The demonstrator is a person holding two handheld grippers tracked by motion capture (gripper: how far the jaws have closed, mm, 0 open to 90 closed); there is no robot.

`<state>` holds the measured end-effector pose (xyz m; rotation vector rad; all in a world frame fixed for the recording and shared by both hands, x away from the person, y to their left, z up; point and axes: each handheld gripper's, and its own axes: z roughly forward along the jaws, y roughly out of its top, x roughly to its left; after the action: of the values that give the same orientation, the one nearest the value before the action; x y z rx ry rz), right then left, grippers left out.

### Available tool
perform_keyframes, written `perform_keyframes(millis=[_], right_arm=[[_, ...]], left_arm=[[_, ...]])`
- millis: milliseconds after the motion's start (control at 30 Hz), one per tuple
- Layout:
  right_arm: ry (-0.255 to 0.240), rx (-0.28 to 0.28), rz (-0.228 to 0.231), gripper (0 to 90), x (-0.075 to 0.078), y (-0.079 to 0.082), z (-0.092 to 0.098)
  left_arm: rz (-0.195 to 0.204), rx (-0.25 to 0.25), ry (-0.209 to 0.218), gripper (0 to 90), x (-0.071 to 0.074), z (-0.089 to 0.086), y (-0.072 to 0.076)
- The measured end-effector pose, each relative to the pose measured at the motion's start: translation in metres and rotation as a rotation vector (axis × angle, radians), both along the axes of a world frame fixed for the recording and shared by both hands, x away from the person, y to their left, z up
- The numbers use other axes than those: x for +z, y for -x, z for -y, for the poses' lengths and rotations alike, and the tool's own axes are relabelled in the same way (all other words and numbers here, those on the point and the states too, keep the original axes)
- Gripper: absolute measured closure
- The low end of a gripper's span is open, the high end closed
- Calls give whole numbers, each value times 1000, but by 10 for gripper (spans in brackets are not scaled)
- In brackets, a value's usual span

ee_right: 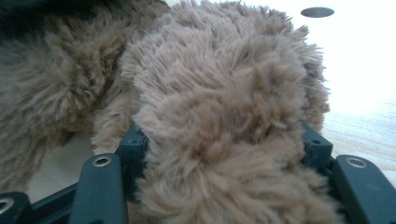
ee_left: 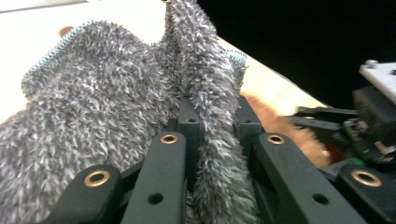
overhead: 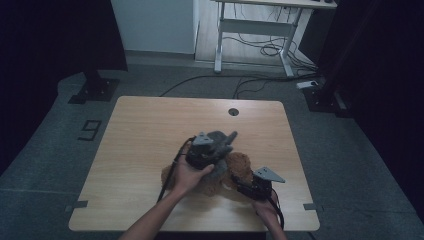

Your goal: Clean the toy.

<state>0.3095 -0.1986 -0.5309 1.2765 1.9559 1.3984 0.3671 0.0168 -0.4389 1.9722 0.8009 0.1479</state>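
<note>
Two fuzzy things are sitting in the middle of this one: a grey fluffy cloth (ee_left: pixel 107 116) with a light blue stitched edge, and a brown plush piece (ee_right: pixel 219 121) right under and beside it, both lying toward the near side of the wooden table (overhead: pixel 150 125). From the left gripper view, the left gripper (ee_left: pixel 217 126) is clenching hard on a fold of the grey cloth, with a strip of it standing up between the jaws and the rest bunching off to one side. In the high view that cloth is hanging up off the tabletop, draped over the gripper, partly overlapping the brown plush.

Over in the right gripper view, the right gripper (ee_right: pixel 224 140) is grasping the brown plush, jaws pressing into a thick wad of fur on both sides. Beyond it a round hole (ee_right: pixel 317 11) is showing in the tabletop.
</note>
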Motion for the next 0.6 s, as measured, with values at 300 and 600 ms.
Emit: perform_keyframes(millis=[300, 600], right_arm=[[13, 65, -27, 381, -3, 13, 12], [27, 55, -28, 381, -1, 14, 6]], left_arm=[[-27, -76, -78, 783, -19, 16, 17], [12, 47, -22, 790, -12, -57, 29]])
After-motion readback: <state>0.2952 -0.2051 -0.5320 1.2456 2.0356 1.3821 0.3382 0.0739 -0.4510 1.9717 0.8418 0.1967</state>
